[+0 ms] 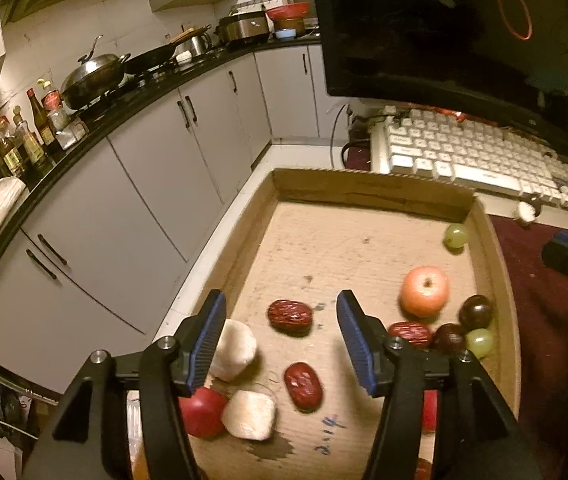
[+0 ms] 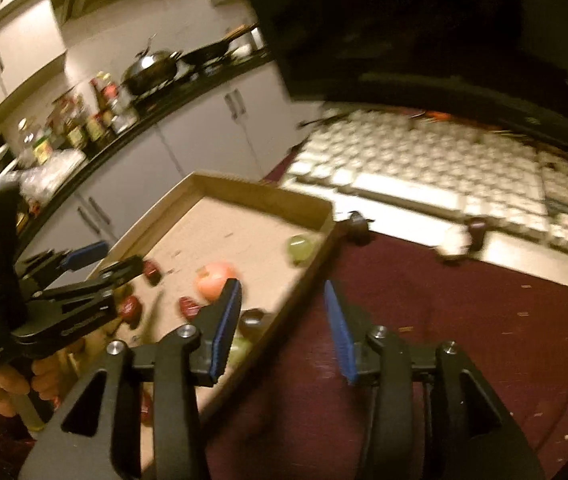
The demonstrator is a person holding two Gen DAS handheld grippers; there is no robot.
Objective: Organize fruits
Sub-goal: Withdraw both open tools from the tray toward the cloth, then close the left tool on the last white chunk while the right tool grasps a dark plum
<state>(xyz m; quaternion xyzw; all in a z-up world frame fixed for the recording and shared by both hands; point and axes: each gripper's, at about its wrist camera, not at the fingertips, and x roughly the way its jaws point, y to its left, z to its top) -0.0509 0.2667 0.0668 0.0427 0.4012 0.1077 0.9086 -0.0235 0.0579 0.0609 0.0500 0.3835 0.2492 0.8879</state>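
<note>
Blue fingers (image 1: 280, 344) (parted) frame 2 dates (image 1: 290, 316), keyboard (image 1: 480, 160) beyond.

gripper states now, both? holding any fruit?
Left gripper: open, holding nothing; red dates lie loose in the cardboard tray below it.
Right gripper: open, empty, over the tray's edge.

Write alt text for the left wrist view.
The open left tool hovers over a shallow cardboard tray of fruit, nothing between its blue pads. Three red dates, a pale apple, green and dark grapes and white chunks lie scattered there. A white keyboard sits beyond.
</note>
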